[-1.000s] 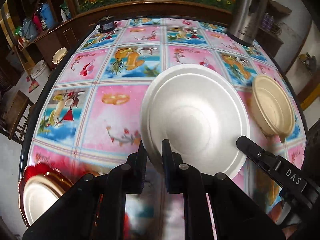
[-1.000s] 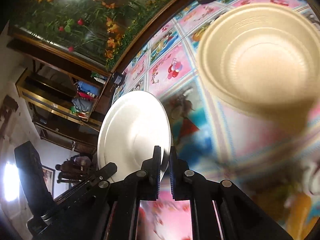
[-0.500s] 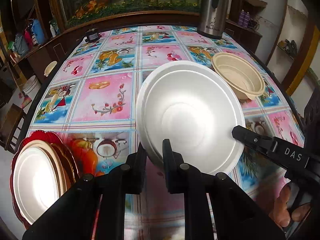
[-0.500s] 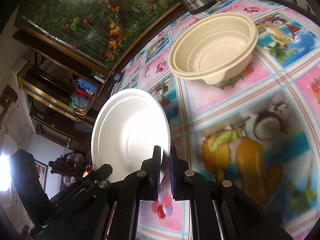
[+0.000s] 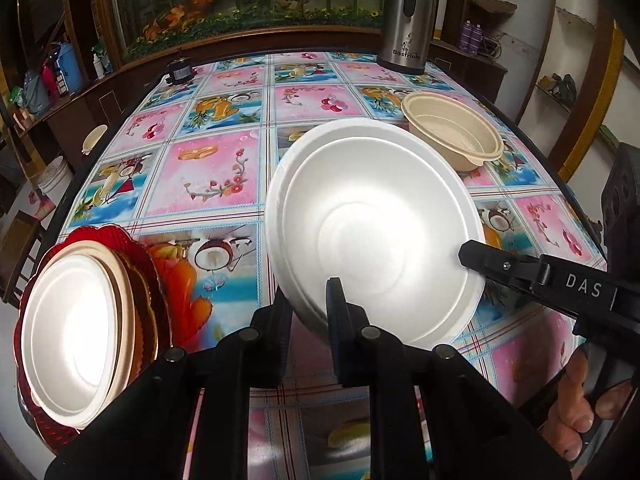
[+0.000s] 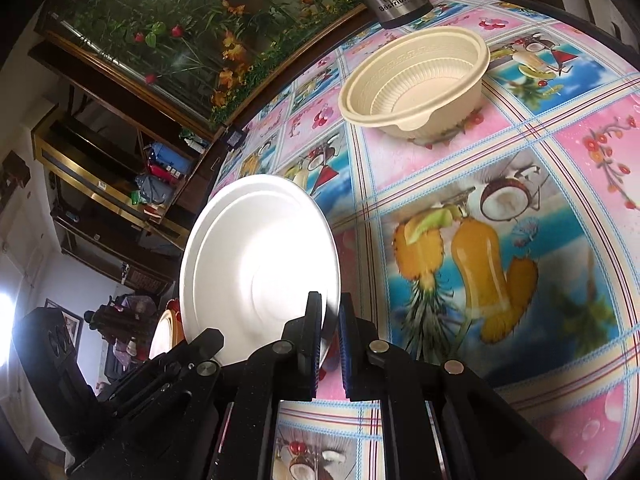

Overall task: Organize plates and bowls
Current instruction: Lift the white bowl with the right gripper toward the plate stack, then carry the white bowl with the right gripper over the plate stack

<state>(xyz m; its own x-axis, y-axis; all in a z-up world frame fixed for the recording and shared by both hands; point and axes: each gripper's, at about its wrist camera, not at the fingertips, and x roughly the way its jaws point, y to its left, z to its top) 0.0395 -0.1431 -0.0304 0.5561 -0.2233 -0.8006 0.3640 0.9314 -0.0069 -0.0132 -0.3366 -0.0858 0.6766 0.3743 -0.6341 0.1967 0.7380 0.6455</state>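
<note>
Closest to both cameras, a stack of white foam plates (image 5: 376,236) is held tilted above the table, gripped on two sides. On its near rim the left gripper (image 5: 310,300) has its black jaws nearly closed, one finger under the rim and one on top, pinching it. At the stack's right edge the right gripper (image 6: 330,316) is closed the same way, the thin rim caught between its blue-lined pads; from the left wrist view its black finger marked DAS reaches in from the right, with the person's hand (image 5: 576,404) below it. Down at the lower left of the table sits a second pile of plates (image 5: 76,332), a white one on tan and red scalloped ones. Beneath everything lies a glossy tablecloth printed with pink and blue fruit squares (image 5: 208,176). Farther out, right of centre, a ribbed beige plastic bowl (image 6: 416,80) rests upright on the cloth, apart from the held stack. Beyond it, at the table's far edge, stands a tall steel flask (image 5: 404,20).
</note>
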